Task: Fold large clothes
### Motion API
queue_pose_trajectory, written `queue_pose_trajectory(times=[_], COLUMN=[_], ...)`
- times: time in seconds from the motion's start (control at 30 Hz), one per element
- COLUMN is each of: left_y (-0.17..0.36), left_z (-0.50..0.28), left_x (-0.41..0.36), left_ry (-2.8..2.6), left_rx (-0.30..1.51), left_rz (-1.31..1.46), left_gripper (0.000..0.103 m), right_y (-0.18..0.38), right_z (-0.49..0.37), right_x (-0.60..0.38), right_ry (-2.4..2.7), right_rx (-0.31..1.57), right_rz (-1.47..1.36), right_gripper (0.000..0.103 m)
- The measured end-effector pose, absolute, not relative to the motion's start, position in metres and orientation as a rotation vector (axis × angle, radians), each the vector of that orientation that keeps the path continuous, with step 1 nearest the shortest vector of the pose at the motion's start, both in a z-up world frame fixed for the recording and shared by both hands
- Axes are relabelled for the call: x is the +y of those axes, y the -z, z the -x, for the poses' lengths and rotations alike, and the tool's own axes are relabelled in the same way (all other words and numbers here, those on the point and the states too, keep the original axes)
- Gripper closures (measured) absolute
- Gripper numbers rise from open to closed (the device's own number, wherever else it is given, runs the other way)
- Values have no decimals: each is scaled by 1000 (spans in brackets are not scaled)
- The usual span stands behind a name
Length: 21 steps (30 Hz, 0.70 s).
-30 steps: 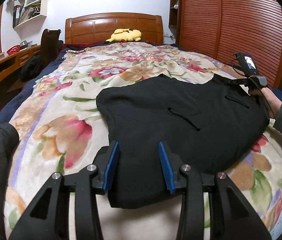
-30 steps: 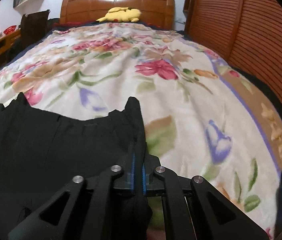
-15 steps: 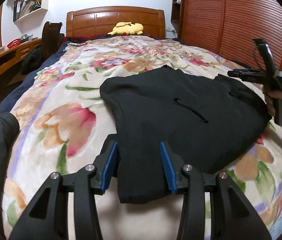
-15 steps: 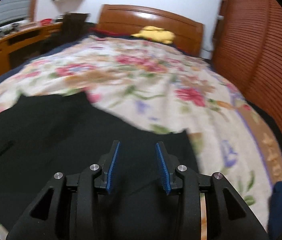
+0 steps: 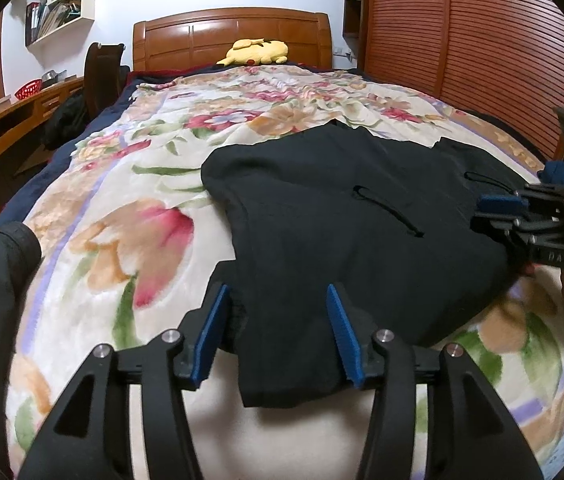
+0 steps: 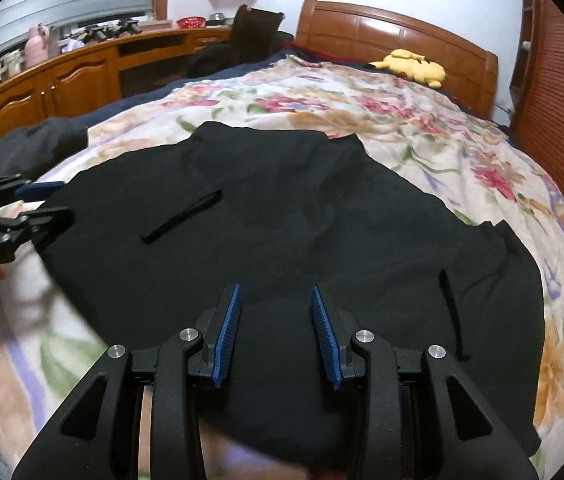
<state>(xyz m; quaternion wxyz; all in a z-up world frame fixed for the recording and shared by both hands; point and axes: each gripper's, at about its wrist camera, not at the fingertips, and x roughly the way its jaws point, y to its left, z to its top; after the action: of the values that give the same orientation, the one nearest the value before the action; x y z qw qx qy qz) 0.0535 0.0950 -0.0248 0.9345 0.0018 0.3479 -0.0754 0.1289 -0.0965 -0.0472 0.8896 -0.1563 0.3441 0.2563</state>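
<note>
Black garment (image 5: 342, 216) lies flat on bed (image 5: 130, 240). Left claw (image 5: 278, 332) opening, hem between pads unpinched; right claw (image 6: 276, 332) spread above cloth. Better to grab matching edges, fold evenly.

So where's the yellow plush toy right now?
The yellow plush toy lies at the far end of the bed, against the wooden headboard, beyond the black garment.

The right gripper (image 6: 276, 330) is hovering over a black fabric garment (image 6: 282, 216) lying spread on the floral bed blanket (image 6: 422, 120), its blue-padded fingers (image 6: 228, 330) standing apart with nothing pinched. Far left of the fingers, the left gripper (image 6: 42, 204) is reaching the garment's edge. Beyond, a yellow plush toy (image 6: 412, 65) is lying by the wooden headboard (image 6: 394, 34).
</note>
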Motion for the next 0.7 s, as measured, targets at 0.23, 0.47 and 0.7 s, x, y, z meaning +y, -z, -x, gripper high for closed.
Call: queue_pose_trajectory(times=[0.23,0.47,0.7], left_y=[29,30,36], left_z=[-53,-49,-33], left_x=[93,95,102], left_ry=[146,127,94], left_rx=[719,723,734], left_rz=[-18,-10,11], left_gripper=[49,48,48], right_y=[80,81,80], right_z=[-133,-131,-129], right_x=[-84,-89,-92], right_ry=[-521,-526,-531], right_rx=[761,746,739], right_rz=[385,351,331], right_gripper=[66,66,66])
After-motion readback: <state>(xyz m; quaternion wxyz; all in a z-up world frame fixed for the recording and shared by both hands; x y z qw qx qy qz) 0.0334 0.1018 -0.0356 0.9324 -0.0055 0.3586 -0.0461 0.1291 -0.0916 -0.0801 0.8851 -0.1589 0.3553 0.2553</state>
